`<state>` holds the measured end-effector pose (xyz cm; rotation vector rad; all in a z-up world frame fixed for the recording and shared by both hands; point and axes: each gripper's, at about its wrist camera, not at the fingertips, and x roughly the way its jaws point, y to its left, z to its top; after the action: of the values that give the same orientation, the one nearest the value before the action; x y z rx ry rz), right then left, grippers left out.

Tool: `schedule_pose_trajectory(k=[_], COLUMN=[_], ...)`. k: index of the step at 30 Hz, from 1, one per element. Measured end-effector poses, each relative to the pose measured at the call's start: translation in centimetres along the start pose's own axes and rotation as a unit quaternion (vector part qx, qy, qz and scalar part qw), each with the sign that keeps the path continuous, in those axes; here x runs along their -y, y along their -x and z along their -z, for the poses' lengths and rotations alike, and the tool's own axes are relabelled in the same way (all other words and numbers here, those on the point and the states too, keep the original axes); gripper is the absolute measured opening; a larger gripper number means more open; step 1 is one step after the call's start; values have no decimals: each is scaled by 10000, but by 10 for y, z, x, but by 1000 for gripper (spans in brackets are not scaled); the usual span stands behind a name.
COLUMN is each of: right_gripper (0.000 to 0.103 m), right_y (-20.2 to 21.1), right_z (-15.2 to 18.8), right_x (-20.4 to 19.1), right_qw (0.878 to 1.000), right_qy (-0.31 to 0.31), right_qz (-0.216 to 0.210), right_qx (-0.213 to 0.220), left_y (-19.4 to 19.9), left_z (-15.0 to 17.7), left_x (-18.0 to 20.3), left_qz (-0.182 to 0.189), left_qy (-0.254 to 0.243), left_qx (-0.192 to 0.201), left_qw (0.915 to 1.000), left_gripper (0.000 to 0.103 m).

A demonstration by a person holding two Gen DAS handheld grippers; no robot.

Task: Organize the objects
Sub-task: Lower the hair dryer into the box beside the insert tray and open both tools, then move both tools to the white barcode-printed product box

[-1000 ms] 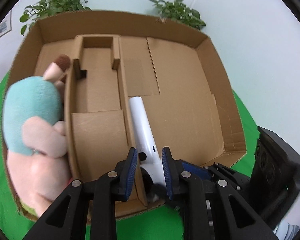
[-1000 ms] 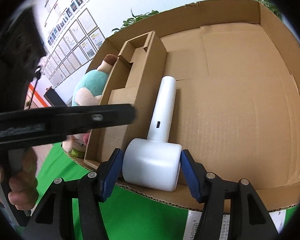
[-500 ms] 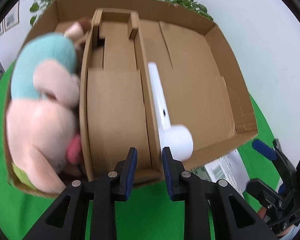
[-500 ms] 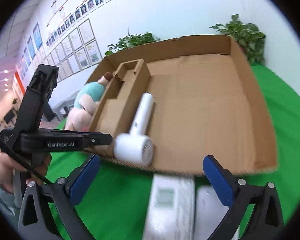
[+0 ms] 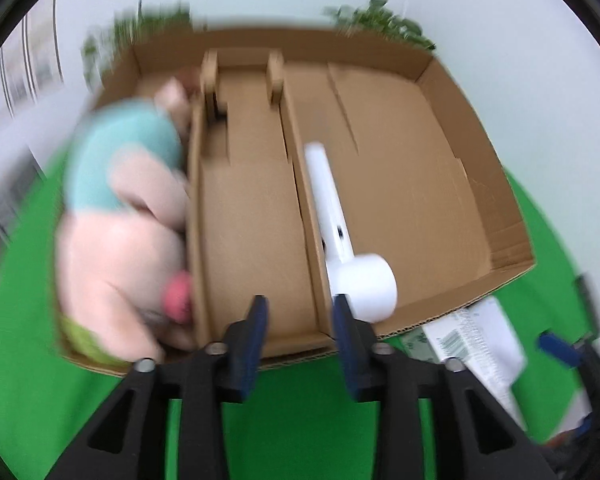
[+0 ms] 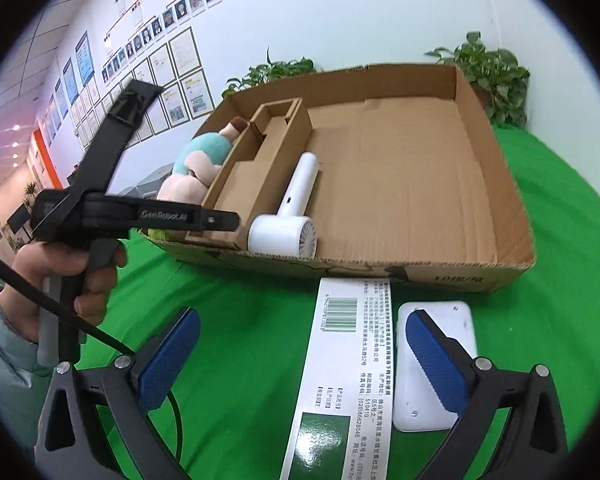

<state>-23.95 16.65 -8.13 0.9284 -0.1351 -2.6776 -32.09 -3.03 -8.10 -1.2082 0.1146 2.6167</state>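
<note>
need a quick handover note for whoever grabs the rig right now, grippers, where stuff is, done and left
Left gripper: open, jaws just widened, nothing between them, at the box's near edge.
Right gripper: wide open, empty, over the green table.
In the cardboard box: white hair dryer beside the cardboard insert, plush toy on the insert's far side.
Left on the table: long printed carton and flat white device.

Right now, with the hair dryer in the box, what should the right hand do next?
Probably lower the right gripper over the long carton. Its jaws stand wide open and empty, and the carton lies between them on the green cloth, outside the cardboard box.
</note>
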Motion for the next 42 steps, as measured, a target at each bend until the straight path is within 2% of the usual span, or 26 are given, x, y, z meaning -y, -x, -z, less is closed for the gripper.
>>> schedule_pose_trajectory(k=[1, 3, 4, 6, 10, 14, 19, 21, 22, 24, 26, 28, 29, 30, 32, 38, 42], right_gripper=[103, 103, 103, 103, 103, 103, 98, 79, 73, 50, 47, 48, 62, 86, 102, 103, 103], right_y=[3, 7, 9, 12, 22, 35, 39, 39, 39, 38, 38, 39, 39, 38, 38, 29, 21], right_z=[-1, -1, 0, 0, 1, 3, 16, 24, 27, 36, 43, 47, 49, 51, 56, 66, 69], right_x=[-2, -7, -10, -13, -12, -10, -10, -5, -4, -2, -1, 2, 3, 4, 4, 9, 12], right_qw=[10000, 9998, 9997, 9992, 9980, 9968, 9976, 9987, 9991, 9996, 9998, 9999, 9999, 9998, 9998, 9991, 9983], right_qy=[34, 119, 169, 231, 212, 206, 248, 160, 141, 168, 165, 105, 83, 83, 111, 72, 20], right_qz=[26, 42, 47, 139, 275, 138, 26, -53, -25, 55, 60, 1, -47, -61, 0, 71, 79], right_qx=[58, 142, 188, 280, 526, 757, 638, 477, 395, 217, 120, 14, -72, -153, -182, -413, -578], left_y=[13, 46, 59, 79, 97, 108, 108, 104, 102, 94, 87, 78, 73, 66, 56, 25, 3], left_z=[2, 10, 13, 20, 27, 35, 50, 56, 59, 62, 65, 67, 68, 69, 70, 77, 79], left_x=[6, 14, 18, 25, 25, 28, 41, 44, 45, 47, 47, 50, 51, 53, 57, 67, 71], left_qz=[-235, -679, -788, -899, -873, -761, -525, -427, -365, -183, 111, 424, 579, 706, 900, 1498, 1840], left_qy=[-130, -194, -172, -135, -33, 60, 72, 106, 120, 155, 212, 253, 265, 286, 317, 489, 670], left_qx=[280, 993, 1301, 1693, 1693, 1679, 1570, 1491, 1441, 1345, 1231, 1058, 963, 858, 668, 80, -246], left_qw=[9992, 9926, 9882, 9814, 9817, 9828, 9862, 9878, 9888, 9906, 9921, 9932, 9933, 9934, 9932, 9875, 9803], left_gripper=[58, 97, 103, 102, 102, 102, 102, 102, 102, 102, 102, 102, 102, 102, 102, 102, 101])
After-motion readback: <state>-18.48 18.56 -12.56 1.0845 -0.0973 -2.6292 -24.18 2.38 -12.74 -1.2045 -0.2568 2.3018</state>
